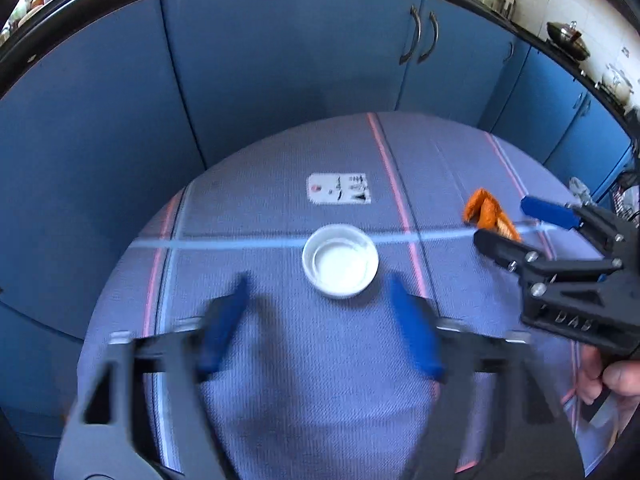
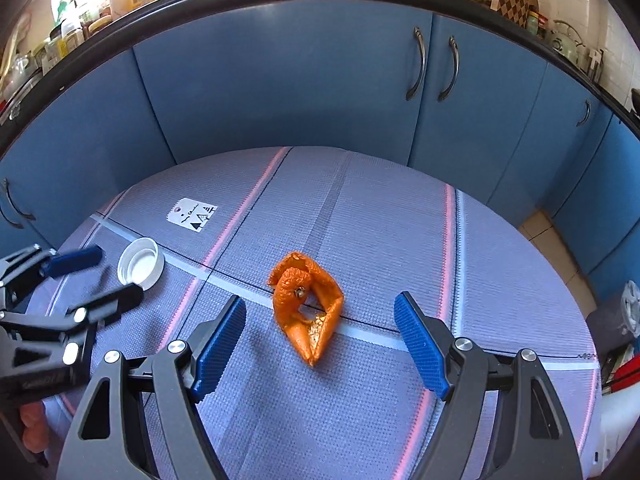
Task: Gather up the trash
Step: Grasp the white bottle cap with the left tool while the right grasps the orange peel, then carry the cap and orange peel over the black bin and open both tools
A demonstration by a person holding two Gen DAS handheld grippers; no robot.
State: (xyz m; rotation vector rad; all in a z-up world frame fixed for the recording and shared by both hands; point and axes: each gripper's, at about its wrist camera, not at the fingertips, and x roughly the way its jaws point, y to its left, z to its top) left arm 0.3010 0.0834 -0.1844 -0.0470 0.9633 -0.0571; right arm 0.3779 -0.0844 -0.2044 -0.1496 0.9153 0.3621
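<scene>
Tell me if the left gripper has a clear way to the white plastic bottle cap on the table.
Probably yes. The left gripper is open, and the white plastic bottle cap lies open side up just ahead of its blue fingers, with only bare blue-grey tablecloth between. The right gripper hovers aside, by the orange peel.

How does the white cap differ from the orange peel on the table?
The white cap is round, smooth and rigid-looking; the orange peel is curled, torn and irregular. The cap lies flat, its hollow side up; the peel stands folded. The cap lies before the left gripper, the peel before the right gripper. Both rest ungrasped on the striped tablecloth.
</scene>
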